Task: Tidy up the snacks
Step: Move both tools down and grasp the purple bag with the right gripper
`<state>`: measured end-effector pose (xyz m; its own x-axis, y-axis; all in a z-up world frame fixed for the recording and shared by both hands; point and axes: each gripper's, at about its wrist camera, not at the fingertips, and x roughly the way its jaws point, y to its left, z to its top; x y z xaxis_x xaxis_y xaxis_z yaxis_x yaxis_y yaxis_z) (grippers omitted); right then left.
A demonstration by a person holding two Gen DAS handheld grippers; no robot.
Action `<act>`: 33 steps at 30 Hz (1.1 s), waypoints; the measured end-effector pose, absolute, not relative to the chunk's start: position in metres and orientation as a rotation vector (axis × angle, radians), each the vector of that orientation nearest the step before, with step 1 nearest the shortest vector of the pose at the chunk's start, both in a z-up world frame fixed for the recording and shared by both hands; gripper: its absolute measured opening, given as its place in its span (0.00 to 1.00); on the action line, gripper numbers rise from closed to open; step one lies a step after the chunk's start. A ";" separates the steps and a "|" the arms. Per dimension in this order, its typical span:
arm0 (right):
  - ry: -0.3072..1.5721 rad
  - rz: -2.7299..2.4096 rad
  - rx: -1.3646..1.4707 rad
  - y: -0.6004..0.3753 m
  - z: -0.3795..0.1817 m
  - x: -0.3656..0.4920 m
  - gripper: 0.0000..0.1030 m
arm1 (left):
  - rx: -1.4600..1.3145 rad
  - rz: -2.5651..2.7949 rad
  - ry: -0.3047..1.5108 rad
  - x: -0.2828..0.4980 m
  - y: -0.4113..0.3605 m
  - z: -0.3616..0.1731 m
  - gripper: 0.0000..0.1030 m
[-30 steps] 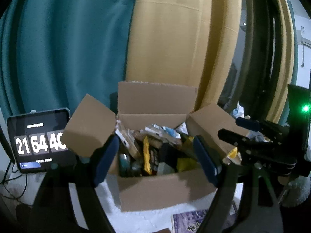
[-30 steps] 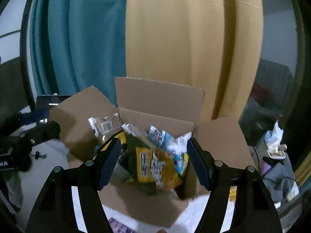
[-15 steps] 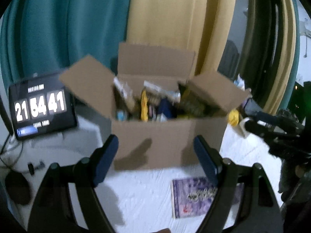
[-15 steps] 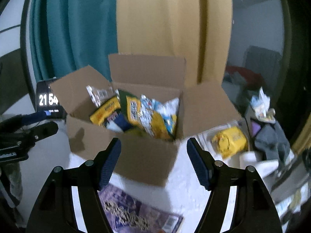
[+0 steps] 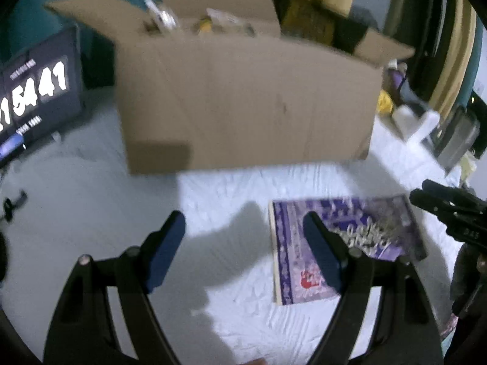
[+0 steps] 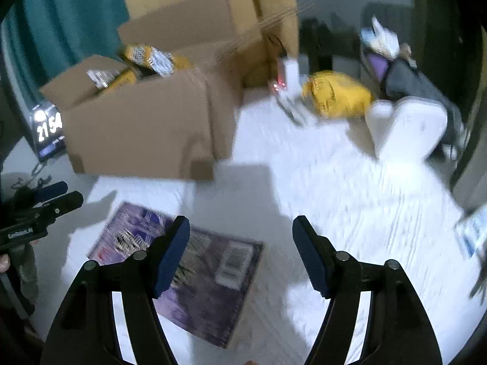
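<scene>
Both tongs were wide and held nothing. The left tongs (image 5: 243, 243) hung over the white desk (image 5: 213, 200), and their right finger was in front of the flat purple packet (image 5: 380, 231). The right tongs (image 6: 240, 249) hung just right of that same packet. I think the step was picking up the purple packet. Next, one pair of tongs should go down and pinch its edge. Farther back stood the open cardboard box (image 5: 243, 100), full of snacks (image 6: 146, 57).
</scene>
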<state>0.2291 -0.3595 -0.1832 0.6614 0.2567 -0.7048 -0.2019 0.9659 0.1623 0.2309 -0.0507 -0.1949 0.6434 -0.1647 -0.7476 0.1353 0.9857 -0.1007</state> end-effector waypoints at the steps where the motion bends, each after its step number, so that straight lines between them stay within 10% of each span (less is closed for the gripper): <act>1: 0.820 0.258 0.083 -0.362 -0.189 0.229 0.71 | -0.030 -0.174 0.872 0.233 -0.053 -0.200 0.79; 25: 0.875 0.327 0.150 -0.306 -0.210 0.226 0.75 | 0.079 -0.188 0.905 0.233 -0.074 -0.216 0.79; 33: 0.834 0.327 0.043 -0.288 -0.207 0.221 0.33 | 0.035 -0.215 0.900 0.234 -0.068 -0.212 0.79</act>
